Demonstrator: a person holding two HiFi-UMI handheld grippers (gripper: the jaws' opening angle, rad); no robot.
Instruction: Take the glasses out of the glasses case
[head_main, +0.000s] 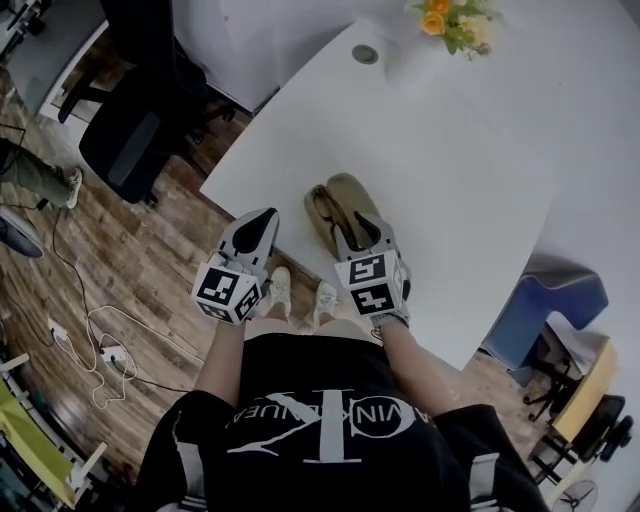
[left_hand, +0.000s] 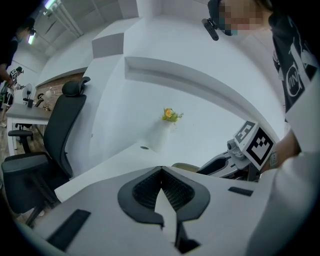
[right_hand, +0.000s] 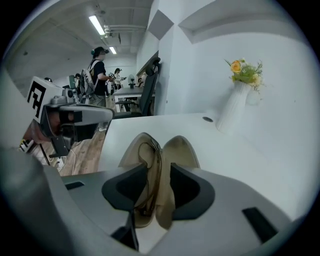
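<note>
Where I stand: right tongs agape, empty, straddling glasses lying lengthwise in glasses case
Left tongs: closed, empty, farther

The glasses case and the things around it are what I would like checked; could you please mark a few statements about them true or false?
1. The glasses case lies open on the white table. True.
2. The glasses are out of the case, on the bare table. False: they lie inside one half of the open case.
3. The right tool has its jaws apart, over the case. True.
4. The left tool grips the case. False: its jaws are shut on nothing, off to the side of the case.
5. The vase is empty. False: it holds flowers.
</note>
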